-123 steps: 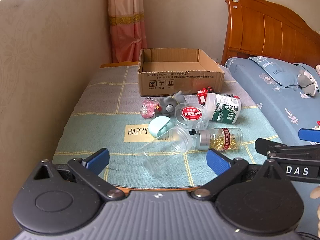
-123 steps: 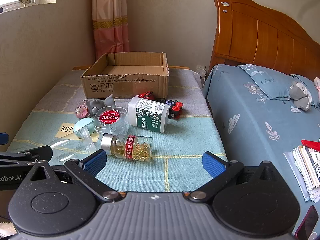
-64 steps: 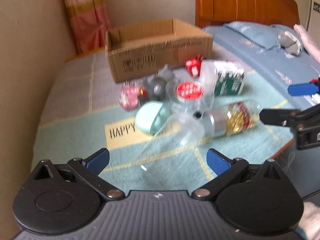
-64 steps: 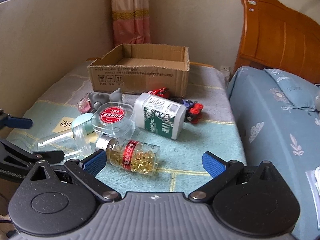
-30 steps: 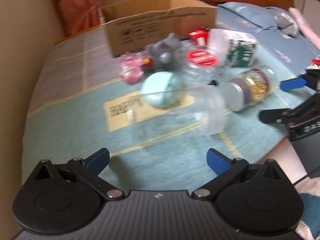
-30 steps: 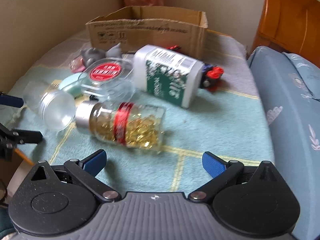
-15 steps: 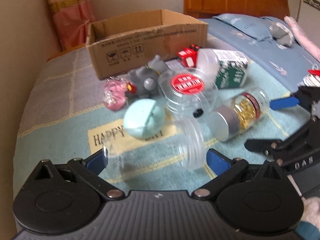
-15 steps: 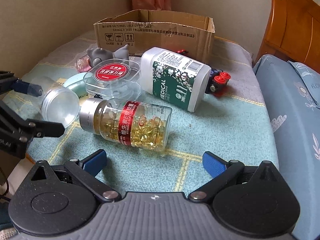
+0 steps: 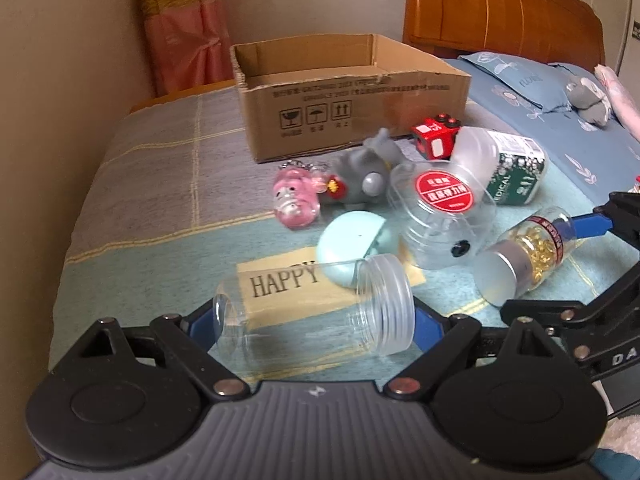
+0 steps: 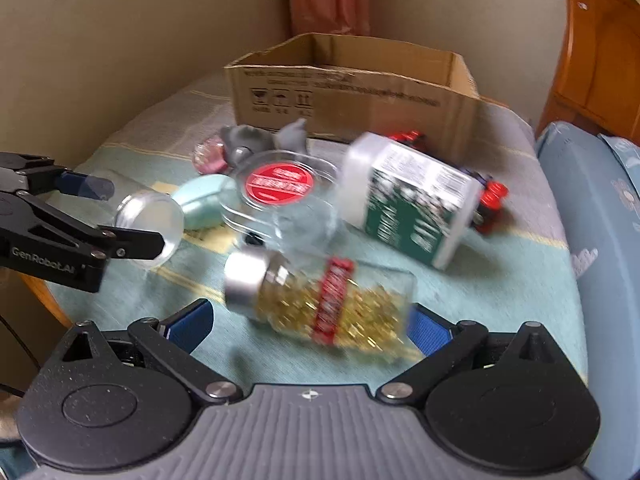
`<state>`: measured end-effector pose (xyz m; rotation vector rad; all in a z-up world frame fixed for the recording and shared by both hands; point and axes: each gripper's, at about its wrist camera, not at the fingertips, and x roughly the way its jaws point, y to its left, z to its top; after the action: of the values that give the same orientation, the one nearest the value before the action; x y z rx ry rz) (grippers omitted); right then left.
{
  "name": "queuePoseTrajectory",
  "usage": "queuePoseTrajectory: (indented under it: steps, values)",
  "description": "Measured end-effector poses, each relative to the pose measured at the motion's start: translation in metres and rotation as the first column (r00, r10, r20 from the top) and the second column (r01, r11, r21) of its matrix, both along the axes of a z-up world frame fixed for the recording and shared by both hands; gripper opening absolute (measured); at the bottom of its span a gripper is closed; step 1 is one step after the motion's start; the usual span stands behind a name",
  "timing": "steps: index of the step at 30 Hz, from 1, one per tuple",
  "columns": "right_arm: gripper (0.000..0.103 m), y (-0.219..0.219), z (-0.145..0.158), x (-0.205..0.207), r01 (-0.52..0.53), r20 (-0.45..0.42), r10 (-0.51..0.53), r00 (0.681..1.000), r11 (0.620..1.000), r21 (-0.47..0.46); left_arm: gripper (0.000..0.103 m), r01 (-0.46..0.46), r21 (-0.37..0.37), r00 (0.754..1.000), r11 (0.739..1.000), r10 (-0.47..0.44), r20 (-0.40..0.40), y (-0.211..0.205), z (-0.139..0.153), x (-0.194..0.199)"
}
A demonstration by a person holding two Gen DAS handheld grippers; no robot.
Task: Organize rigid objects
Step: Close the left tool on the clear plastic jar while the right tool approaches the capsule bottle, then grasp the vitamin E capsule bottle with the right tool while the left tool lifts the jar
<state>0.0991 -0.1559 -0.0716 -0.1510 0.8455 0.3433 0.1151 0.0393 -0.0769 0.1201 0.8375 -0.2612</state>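
We've got both tools down at the near edge of the desk (image 9: 152, 184), which is covered with a teal and grey checked cloth. Our left tool (image 9: 314, 322) has its blue pads spread wide, and the empty clear jar (image 9: 316, 320) lies on its side right between them — the pads sit at its two ends, but we can't tell whether they actually press on it. Its wide threaded mouth points right, its base left, and it's lying over the "HAPPY" patch.

Our right tool (image 10: 310, 326) is spread open too, with the capsule bottle (image 10: 320, 304) lying sideways between the fingers, silver cap to the left, red band round the middle. The right-hand pad looks to be at the bottle's base; the left pad stands clear of the cap. That view is blurry, so contact is anyone's guess.

The rest of the pile sits just behind — a mint green round case (image 9: 352, 244) touching the clear jar's mouth, a clear tub with a red label (image 9: 440, 216), a green and white medicine bottle (image 9: 508, 172) on its side, a grey toy (image 9: 368, 176), a pink keychain figure (image 9: 296, 196), and a red toy car (image 9: 436, 136).

The open cardboard box (image 9: 348, 96) stands at the back of the desk, well apart from both tools, with a curtain (image 9: 184, 20) behind it and the bed (image 9: 552, 92) to the right.
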Motion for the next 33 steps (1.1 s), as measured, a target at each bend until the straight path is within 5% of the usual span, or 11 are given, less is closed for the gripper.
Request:
queuePoseTrajectory:
  steps: [20,33]
  values:
    - [0.097,0.026,0.001,0.015,-0.012,-0.041,0.008,0.999,0.994,-0.105,0.091,0.010,-0.007,1.000,1.000,-0.010,-0.005,0.007,0.006,0.006]
    - [0.097,0.004,0.049,0.013,-0.104,0.009,0.104,0.995,0.993,-0.061,0.091,0.064,0.052,0.997,0.997,-0.066,0.035,-0.005,0.052,0.020]
